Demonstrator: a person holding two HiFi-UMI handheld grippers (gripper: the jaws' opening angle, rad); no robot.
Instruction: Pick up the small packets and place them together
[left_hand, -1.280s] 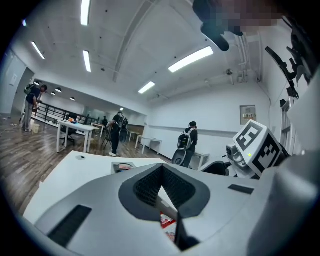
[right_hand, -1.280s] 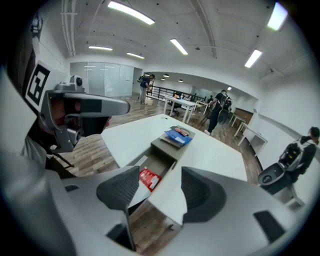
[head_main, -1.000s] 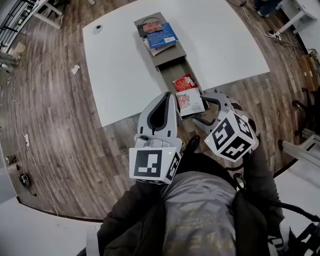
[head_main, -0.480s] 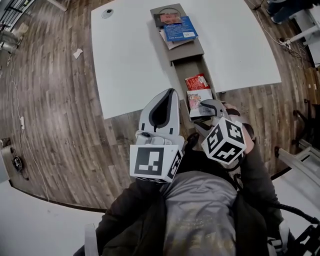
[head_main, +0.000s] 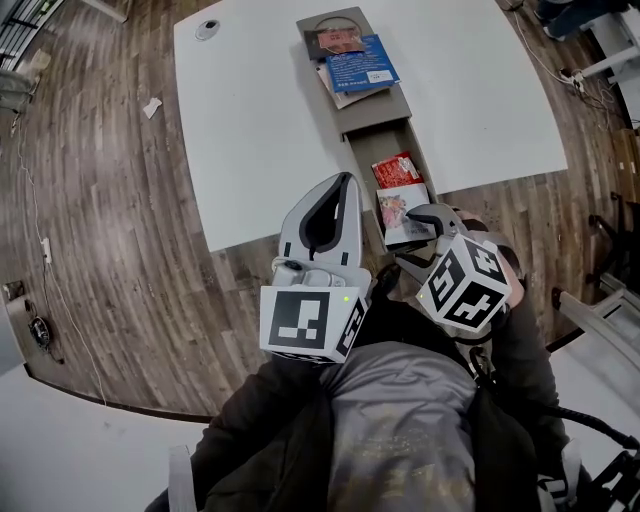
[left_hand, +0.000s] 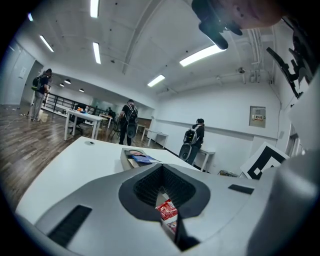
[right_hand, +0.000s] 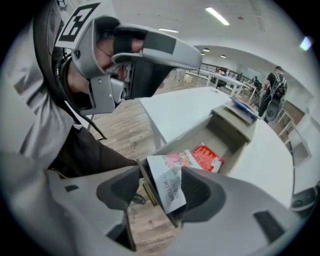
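A long grey tray (head_main: 372, 130) runs across the white table (head_main: 250, 110) to its front edge. In its near open compartment lie a red packet (head_main: 397, 169) and a white-and-pink packet (head_main: 401, 208). My right gripper (head_main: 412, 238) stands open at the tray's near end. The white packet's (right_hand: 170, 185) near end sticks up between its jaws, against the right pad, with the red packet (right_hand: 207, 156) beyond. My left gripper (head_main: 343, 184) is shut and empty, held over the table's front edge left of the tray. Its tips (left_hand: 162, 167) point at the tray.
A blue packet (head_main: 358, 62) and a pink one (head_main: 338, 41) lie on the tray's far covered part, by a round dish (head_main: 330, 22). A small round object (head_main: 207, 30) sits at the table's far left. Wood floor surrounds the table. People stand far off in the room.
My right gripper has moved in to the tray's near end, so the white packet's end now sits between its jaws. The left gripper stays shut and hardly moves.
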